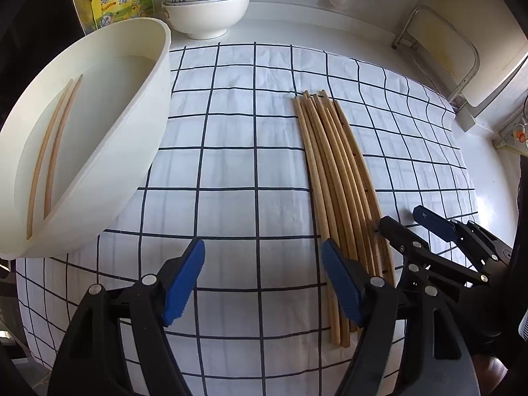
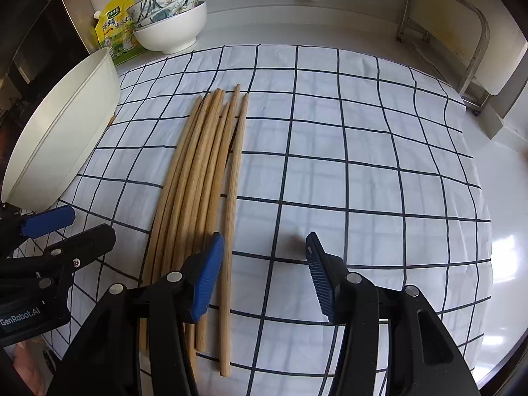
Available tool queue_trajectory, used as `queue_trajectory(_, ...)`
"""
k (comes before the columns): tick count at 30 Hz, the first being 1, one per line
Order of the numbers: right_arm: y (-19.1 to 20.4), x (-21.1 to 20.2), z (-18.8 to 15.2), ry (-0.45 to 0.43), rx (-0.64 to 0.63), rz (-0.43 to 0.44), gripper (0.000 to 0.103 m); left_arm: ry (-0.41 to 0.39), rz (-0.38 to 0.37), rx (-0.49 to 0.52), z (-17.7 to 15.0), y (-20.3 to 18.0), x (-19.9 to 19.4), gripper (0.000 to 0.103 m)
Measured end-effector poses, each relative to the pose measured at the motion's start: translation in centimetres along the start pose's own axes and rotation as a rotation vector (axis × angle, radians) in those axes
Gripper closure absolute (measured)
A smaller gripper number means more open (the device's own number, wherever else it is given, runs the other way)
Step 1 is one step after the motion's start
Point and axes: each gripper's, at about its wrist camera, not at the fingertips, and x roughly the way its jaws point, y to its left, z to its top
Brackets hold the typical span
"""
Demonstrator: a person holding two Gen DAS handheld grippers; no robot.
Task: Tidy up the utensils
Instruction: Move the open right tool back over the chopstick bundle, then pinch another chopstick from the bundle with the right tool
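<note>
Viewing left wrist: left gripper (image 1: 262,280) open, empty, over the blue-checked white cloth (image 1: 231,165); bundle of pale wooden chopsticks (image 1: 333,178) lies just right of its right pad, long axis running away from the camera.
Container: white oval plastic tub (image 1: 99,151), far left, holds two chopsticks (image 1: 49,151).
Viewing right wrist: right gripper (image 2: 264,277) partly open, nothing held; the outermost stick lies between its pads, beside the left one, the bundle beyond that pad.
Nearer hand: right, by my judgement.
Room: bare cloth right of the bundle; tub rim crowds the left.
</note>
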Motion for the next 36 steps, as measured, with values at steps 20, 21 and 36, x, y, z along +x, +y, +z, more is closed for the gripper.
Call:
queue_trajectory(20,-2.7,-0.5,-0.2,-0.014,0.026,-0.007,0.054,-0.015,0.106,0.065,-0.1,-2.1,2.9,0.026)
queue_trajectory(21,-2.6,-0.4,-0.1,-0.013,0.021,-0.007,0.054,-0.015,0.112,0.067,-0.2,-2.0,2.8,0.026)
queue_trajectory(36,-0.3,0.5,0.8,-0.026,-0.12,-0.018,0.092,-0.024,0.051,0.086,1.9,-3.4,3.0,0.096)
